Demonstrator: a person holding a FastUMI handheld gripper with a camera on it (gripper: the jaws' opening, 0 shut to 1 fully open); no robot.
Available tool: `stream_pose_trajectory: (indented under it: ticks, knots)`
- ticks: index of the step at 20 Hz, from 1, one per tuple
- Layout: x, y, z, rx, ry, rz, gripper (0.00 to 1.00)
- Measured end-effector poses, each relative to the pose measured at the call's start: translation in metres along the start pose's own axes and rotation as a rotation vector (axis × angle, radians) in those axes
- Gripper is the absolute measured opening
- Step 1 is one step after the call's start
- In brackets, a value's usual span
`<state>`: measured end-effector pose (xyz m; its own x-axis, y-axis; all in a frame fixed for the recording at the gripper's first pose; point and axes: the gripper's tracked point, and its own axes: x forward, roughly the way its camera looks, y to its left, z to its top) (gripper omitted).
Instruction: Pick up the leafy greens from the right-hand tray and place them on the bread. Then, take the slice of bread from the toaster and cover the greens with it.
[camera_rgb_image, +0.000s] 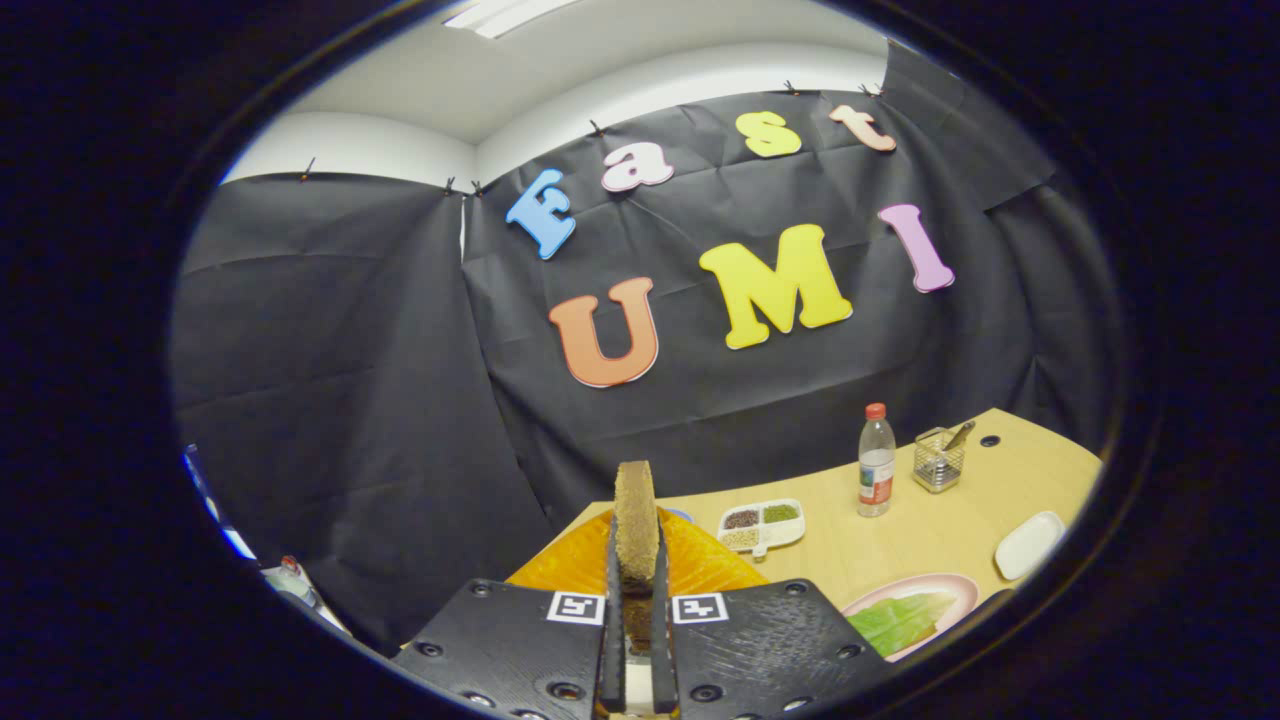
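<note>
A brown slice of bread (636, 520) stands on edge between my two black fingers, and the gripper (636, 590) is shut on it, lifted above the table. Directly behind and below the slice sits an orange toaster (700, 565). Off to the right of the fingers, a pink plate (955, 590) holds the leafy greens (900, 620), spread flat; whatever lies beneath the greens is hidden.
On the wooden table (930, 535) beyond the fingers are a small white divided dish of seeds (762, 525), a clear bottle with a red cap (876, 462), a wire basket (938, 462) and a white oblong dish (1028, 545).
</note>
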<state>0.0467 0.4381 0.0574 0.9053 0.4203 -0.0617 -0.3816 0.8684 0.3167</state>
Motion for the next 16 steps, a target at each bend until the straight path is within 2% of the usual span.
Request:
stream_pose_trajectory:
  ticks: [5, 8, 16]
  knots:
    - [-0.019, -0.081, 0.001, -0.018, -0.033, -0.134, 0.1]
    - [-0.024, -0.124, -0.017, 0.002, -0.012, -0.198, 0.1]
    - [-0.023, -0.184, -0.094, 0.073, 0.118, -0.253, 0.1]
